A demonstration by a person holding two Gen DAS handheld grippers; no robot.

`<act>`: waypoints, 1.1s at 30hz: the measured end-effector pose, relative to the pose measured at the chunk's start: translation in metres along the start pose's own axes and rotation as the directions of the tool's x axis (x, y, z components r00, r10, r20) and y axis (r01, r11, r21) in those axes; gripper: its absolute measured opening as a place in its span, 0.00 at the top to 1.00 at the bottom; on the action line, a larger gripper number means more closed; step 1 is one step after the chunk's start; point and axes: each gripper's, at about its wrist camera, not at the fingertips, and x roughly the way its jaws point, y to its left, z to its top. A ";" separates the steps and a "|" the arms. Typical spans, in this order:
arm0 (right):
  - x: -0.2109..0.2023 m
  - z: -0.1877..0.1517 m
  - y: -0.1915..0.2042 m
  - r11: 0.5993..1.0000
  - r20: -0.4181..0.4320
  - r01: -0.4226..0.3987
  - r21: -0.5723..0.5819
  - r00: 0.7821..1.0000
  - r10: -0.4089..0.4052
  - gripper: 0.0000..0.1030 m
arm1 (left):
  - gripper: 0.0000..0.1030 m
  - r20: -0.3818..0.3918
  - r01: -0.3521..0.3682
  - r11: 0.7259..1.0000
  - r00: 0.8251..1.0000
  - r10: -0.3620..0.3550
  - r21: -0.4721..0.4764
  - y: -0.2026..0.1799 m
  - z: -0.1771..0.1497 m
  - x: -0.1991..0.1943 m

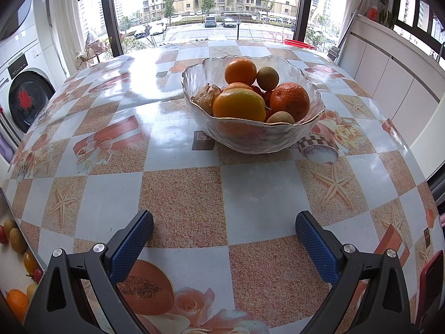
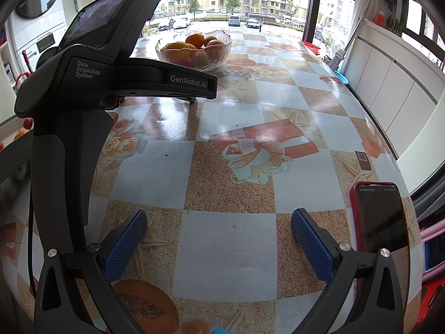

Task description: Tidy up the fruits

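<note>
A clear glass bowl [image 1: 250,139] with a gold rim stands on the table ahead of my left gripper [image 1: 224,226]. It holds oranges [image 1: 240,71], a large yellow-orange fruit [image 1: 239,105], small brown round fruits [image 1: 267,78], small red fruits and a papery dried husk [image 1: 205,96]. My left gripper is open and empty, well short of the bowl. My right gripper [image 2: 218,224] is open and empty above the tablecloth. In the right wrist view the bowl [image 2: 194,64] is far ahead, and the left gripper's black body [image 2: 91,78] fills the left side.
The table has a checkered tablecloth [image 1: 180,200] with starfish and gift prints. A tray [image 1: 16,264] at the lower left holds kiwis, small tomatoes and a small orange. A red-cased phone [image 2: 381,217] lies at the right. A washing machine [image 1: 25,97] stands to the left, white cabinets [image 1: 389,78] to the right.
</note>
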 end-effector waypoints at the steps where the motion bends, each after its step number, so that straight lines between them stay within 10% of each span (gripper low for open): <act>1: 0.000 0.000 0.000 1.000 0.001 -0.001 0.000 1.000 0.001 0.00 | 0.00 0.000 0.000 1.000 1.000 0.000 0.000 0.000 0.000 0.000; 33: 0.010 0.018 0.006 0.997 -0.007 0.068 0.045 0.998 -0.068 0.00 | 0.00 0.000 0.002 1.000 1.000 -0.002 0.002 0.002 0.000 -0.001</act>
